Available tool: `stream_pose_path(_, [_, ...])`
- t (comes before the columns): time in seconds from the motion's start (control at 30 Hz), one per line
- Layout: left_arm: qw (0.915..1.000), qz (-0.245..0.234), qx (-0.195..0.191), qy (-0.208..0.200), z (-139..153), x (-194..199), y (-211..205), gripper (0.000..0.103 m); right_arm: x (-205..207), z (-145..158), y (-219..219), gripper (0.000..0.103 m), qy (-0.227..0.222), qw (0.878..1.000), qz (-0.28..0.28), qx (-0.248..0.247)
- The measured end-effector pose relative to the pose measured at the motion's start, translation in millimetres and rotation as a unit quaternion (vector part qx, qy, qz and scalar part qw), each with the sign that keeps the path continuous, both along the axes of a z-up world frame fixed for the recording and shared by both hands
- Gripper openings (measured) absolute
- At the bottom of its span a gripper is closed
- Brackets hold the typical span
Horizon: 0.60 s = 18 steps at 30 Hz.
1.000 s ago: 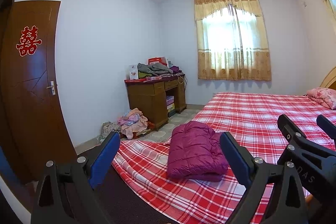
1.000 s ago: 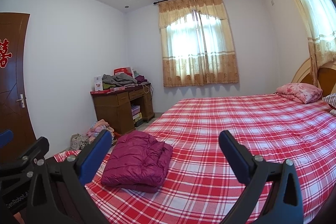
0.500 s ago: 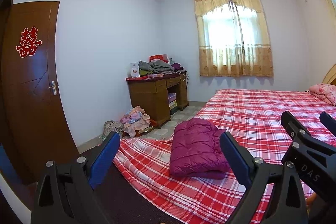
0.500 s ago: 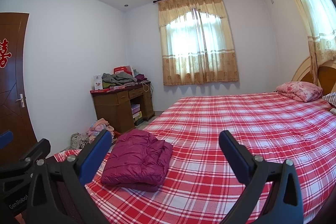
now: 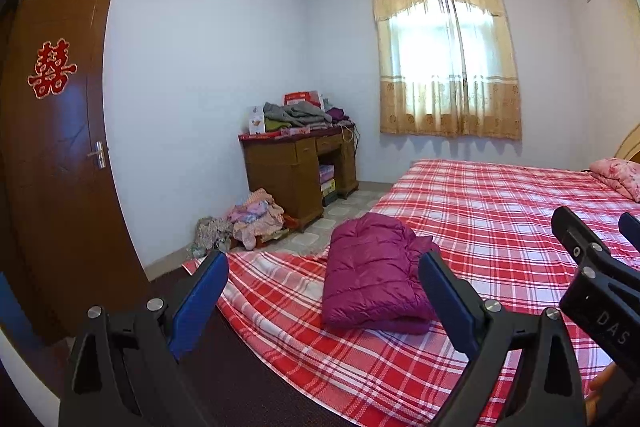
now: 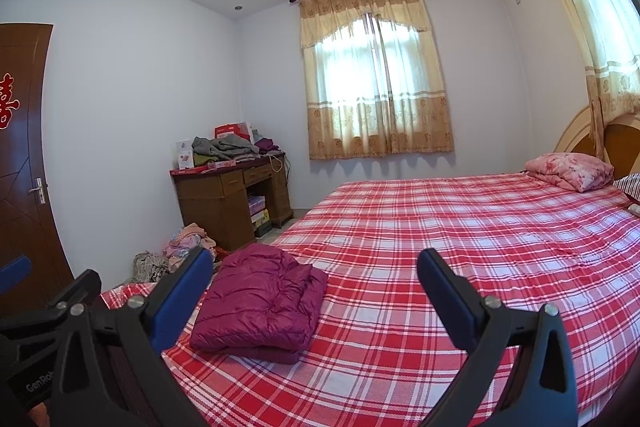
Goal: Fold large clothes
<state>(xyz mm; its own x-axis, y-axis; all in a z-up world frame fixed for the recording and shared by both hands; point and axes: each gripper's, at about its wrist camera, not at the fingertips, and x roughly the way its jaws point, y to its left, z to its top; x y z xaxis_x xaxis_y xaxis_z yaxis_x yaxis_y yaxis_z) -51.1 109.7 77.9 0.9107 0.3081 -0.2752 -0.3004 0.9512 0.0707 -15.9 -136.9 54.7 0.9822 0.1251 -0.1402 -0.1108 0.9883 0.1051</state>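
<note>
since the earlier frames the left wrist view has shifted slightly: the purple jacket [image 5: 374,279] sits a little further right and lower between the fingers, and the door and desk have drifted with it. the right wrist view is nearly unchanged. no contact with the garment has occurred.

judgement: the jacket lies as a compact folded bundle near the foot corner of the bed [image 6: 460,227], on the red plaid cover. the fold appears complete; both tools look withdrawn rather than engaged.

left gripper [image 5: 322,289]: jaws spread wide, blue pads apart, nothing between them. it is held above the bed edge, pointing at the jacket, well clear of it.

right gripper [image 6: 314,287]: jaws equally wide, holding nothing. it is held level, aimed across the bed, with the jacket just inside its left finger line but apart from it. it is also seen at the right edge of the left view.

a clothes pile [image 5: 256,223] lies on the floor beside the desk [image 5: 298,171].
</note>
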Motion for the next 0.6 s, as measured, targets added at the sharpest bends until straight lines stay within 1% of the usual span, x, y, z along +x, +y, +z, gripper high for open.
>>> stream_pose_path(0.2, [0.9999,0.008,0.010,0.000,-2,3,2,0.096,1,0,0,0.103,0.002,1.000,0.000,-0.001])
stream_pose_path(0.4, [1.0000,0.004,0.003,0.002,-4,6,6,0.096,0,-2,-2,0.103,0.003,1.000,0.000,-0.001])
stream_pose_path(0.47, [1.0000,-0.006,0.002,0.003,-6,7,5,0.096,0,-1,-3,0.103,0.003,1.000,-0.001,0.001])
stream_pose_path(0.53, [0.9997,-0.021,-0.009,0.008,-8,9,8,0.096,1,-2,-3,0.103,0.005,1.000,0.000,0.002])
stream_pose_path(0.6, [0.9995,-0.023,-0.017,0.014,-11,13,11,0.096,2,-2,-2,0.103,0.008,1.000,0.001,0.003])
